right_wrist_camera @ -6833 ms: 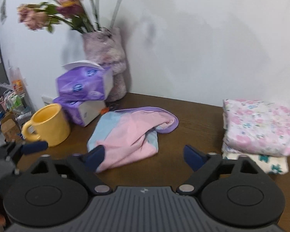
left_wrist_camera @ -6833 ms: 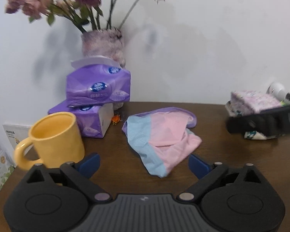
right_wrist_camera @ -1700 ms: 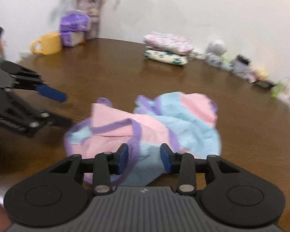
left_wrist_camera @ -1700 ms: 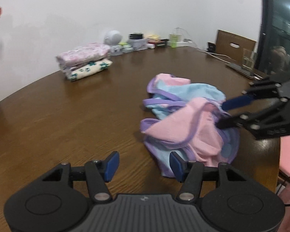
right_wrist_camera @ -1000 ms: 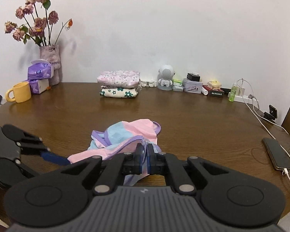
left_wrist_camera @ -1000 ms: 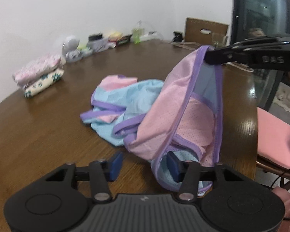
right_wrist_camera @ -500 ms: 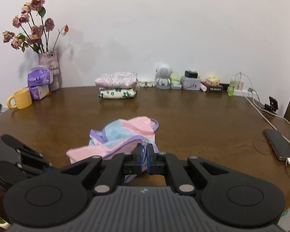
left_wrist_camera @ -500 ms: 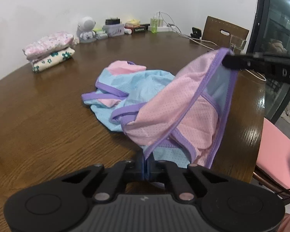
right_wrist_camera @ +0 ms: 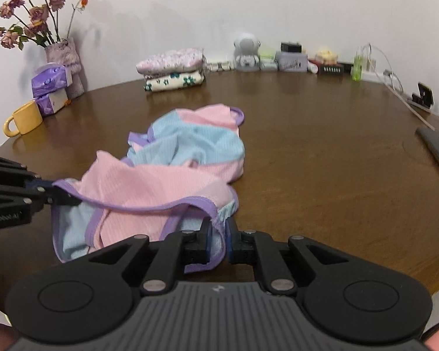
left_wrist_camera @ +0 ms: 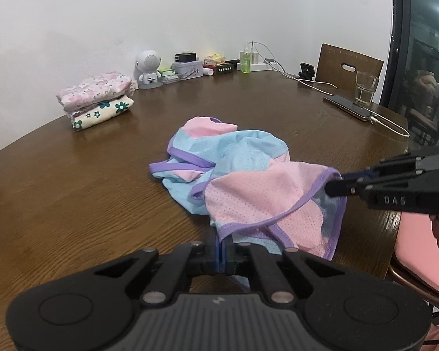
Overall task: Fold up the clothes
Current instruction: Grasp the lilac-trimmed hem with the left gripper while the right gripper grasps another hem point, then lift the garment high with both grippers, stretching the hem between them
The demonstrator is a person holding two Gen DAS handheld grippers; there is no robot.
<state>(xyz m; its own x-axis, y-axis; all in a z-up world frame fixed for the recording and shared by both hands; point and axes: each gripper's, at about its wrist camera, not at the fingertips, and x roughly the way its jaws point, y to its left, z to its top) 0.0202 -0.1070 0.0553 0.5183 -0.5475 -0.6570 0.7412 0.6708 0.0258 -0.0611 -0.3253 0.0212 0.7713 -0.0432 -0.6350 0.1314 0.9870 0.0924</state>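
A pink, light-blue and purple-trimmed mesh garment (left_wrist_camera: 248, 175) lies crumpled on the brown table (left_wrist_camera: 73, 204). My left gripper (left_wrist_camera: 221, 242) is shut on its purple hem at the near edge; from the right wrist view it (right_wrist_camera: 64, 199) pinches the hem at the left. My right gripper (right_wrist_camera: 218, 228) has its jaws opening, a narrow gap showing, with the garment (right_wrist_camera: 175, 161) edge loose between the pads. From the left wrist view, the right gripper (left_wrist_camera: 335, 185) sits at the garment's raised right corner.
Two folded floral garments (left_wrist_camera: 98, 99) are stacked at the back. A yellow mug (right_wrist_camera: 23, 120), tissue packs (right_wrist_camera: 51, 87) and a flower vase (right_wrist_camera: 64, 58) stand far left. A phone (left_wrist_camera: 348, 105), cables, a glass (left_wrist_camera: 365, 87) and small items lie at the right and back. A pink chair seat (left_wrist_camera: 418, 251) is beyond the table edge.
My left gripper closed on the hem. The right gripper came down with its raised corner, so the garment now sags close to the table, and its jaws have parted slightly.
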